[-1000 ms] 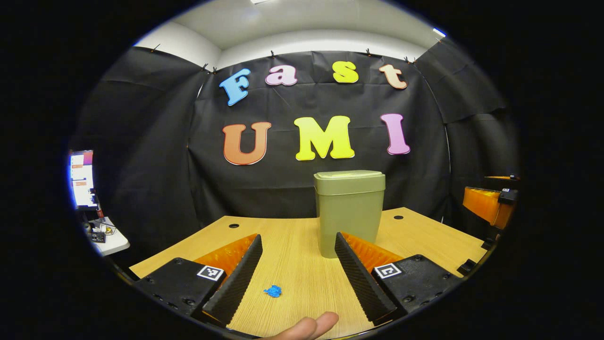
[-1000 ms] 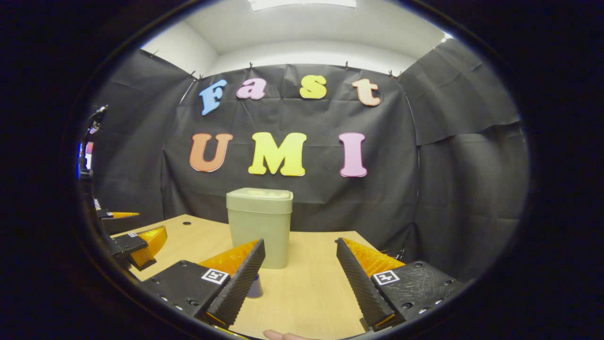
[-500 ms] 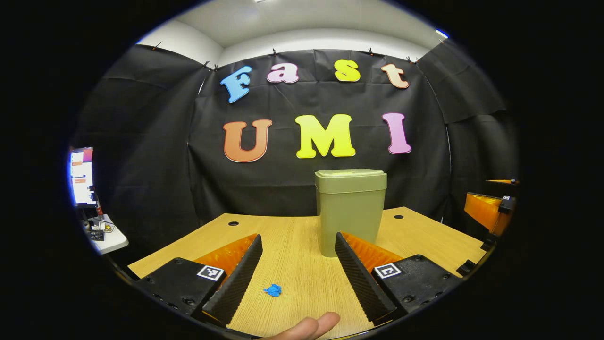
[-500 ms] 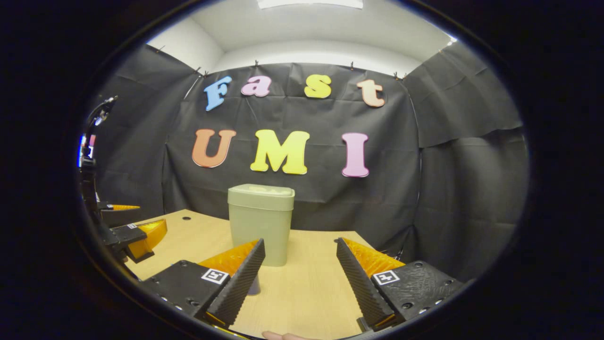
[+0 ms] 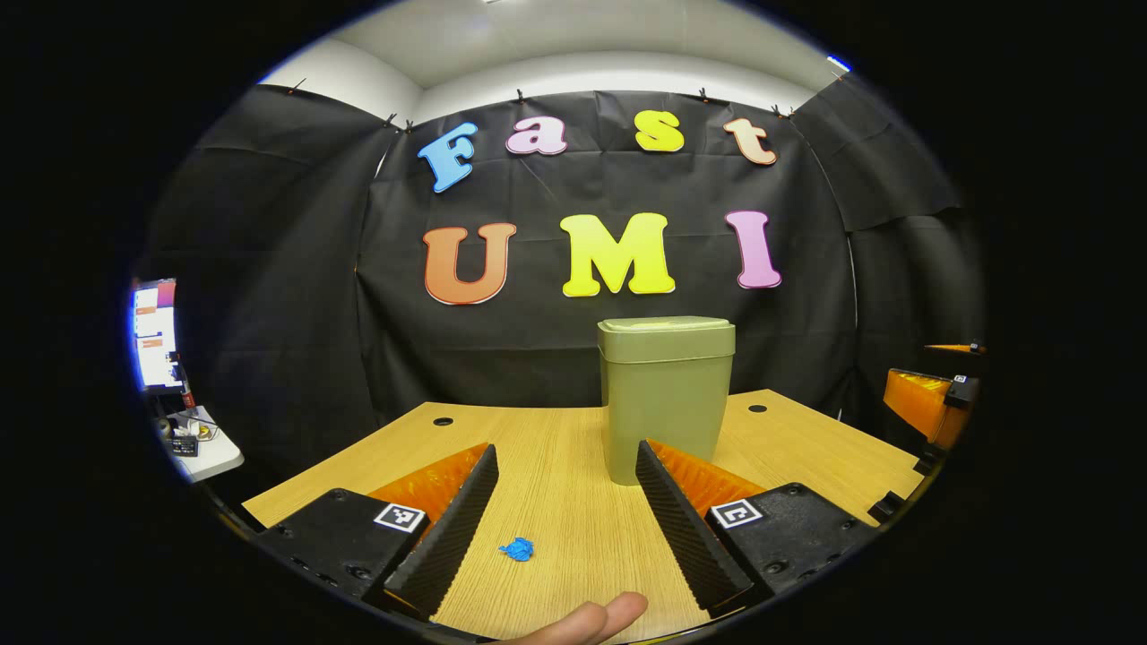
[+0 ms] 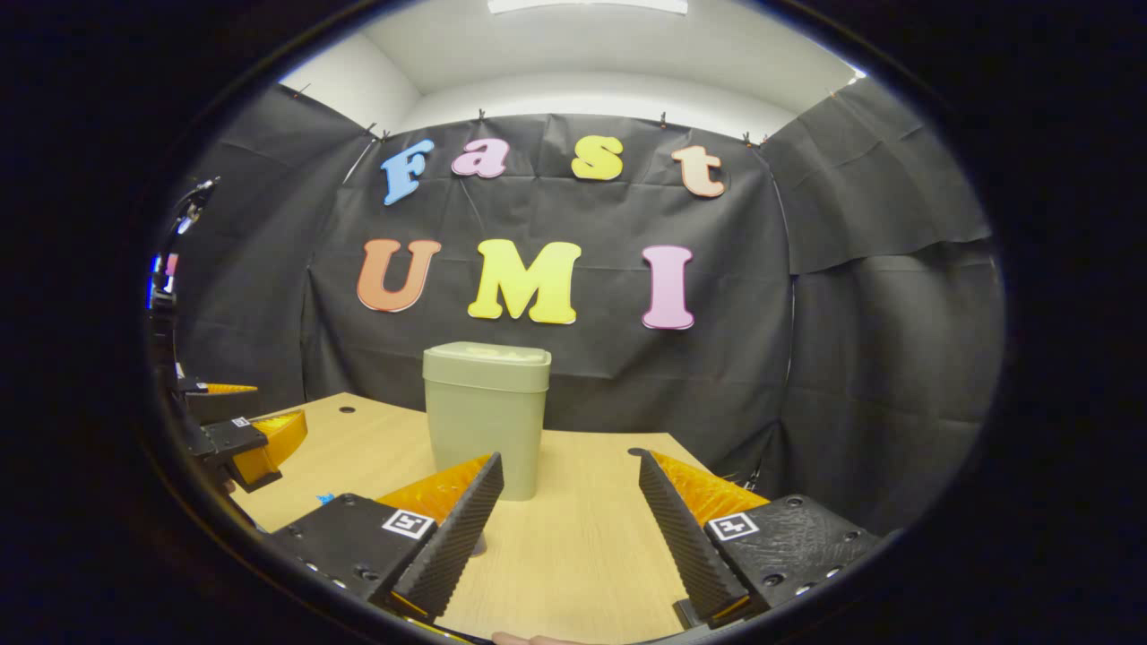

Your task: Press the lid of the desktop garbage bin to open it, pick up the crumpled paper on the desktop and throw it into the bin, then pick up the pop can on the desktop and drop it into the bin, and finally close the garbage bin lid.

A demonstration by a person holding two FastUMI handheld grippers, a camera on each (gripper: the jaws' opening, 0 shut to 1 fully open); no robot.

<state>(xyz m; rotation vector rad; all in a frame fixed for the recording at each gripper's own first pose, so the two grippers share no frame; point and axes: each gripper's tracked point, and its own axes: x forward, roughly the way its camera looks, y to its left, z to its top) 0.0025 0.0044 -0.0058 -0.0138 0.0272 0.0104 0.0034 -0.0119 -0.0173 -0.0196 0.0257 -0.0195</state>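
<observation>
Left gripper (image 5: 566,515) spread above desk (image 5: 556,502) – blue crumpled paper (image 5: 517,549) near its left finger; right gripper (image 6: 569,528) spread too – bin (image 5: 665,399) far, lid down.

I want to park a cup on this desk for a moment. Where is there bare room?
Bare wood lies left of the bin, back toward the cable hole, and right of it near the other hole. Nearer in it is tighter: the blue crumpled paper lies by the left gripper, and the right gripper hangs over the front.
</observation>
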